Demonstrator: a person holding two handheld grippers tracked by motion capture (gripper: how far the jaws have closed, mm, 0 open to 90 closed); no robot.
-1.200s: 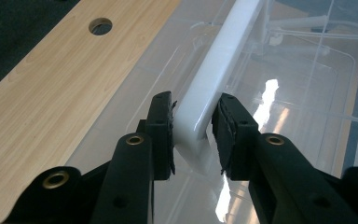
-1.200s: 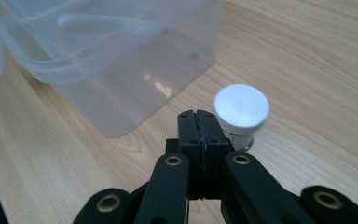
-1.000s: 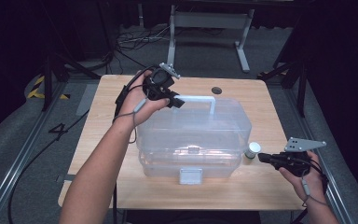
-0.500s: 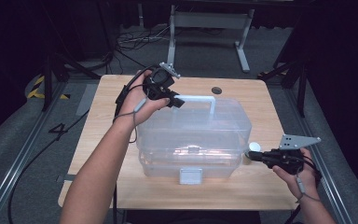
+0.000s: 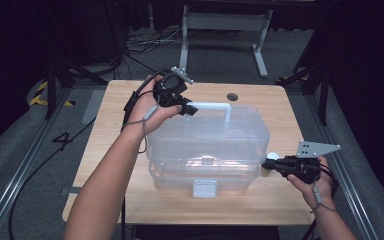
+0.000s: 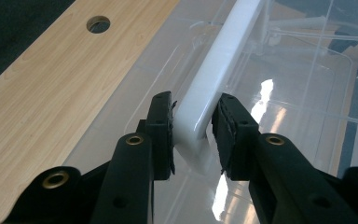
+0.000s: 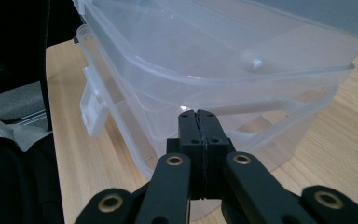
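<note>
While the left gripper (image 6: 193,135) clamps the white handle (image 6: 219,70), the clear box (image 5: 207,145) blurs its contents.
Right gripper (image 7: 198,140), jaws pressed together and empty, points at the box's side; small white-capped object (image 5: 271,157) half hidden beside it.

Overhead light falls on the wooden table (image 5: 125,145) while the surrounding floor stays dim, nearly black. White glare streaks the clear plastic box (image 6: 279,93). The black jaws nearest each gripper camera look soft, slightly blurred.
</note>
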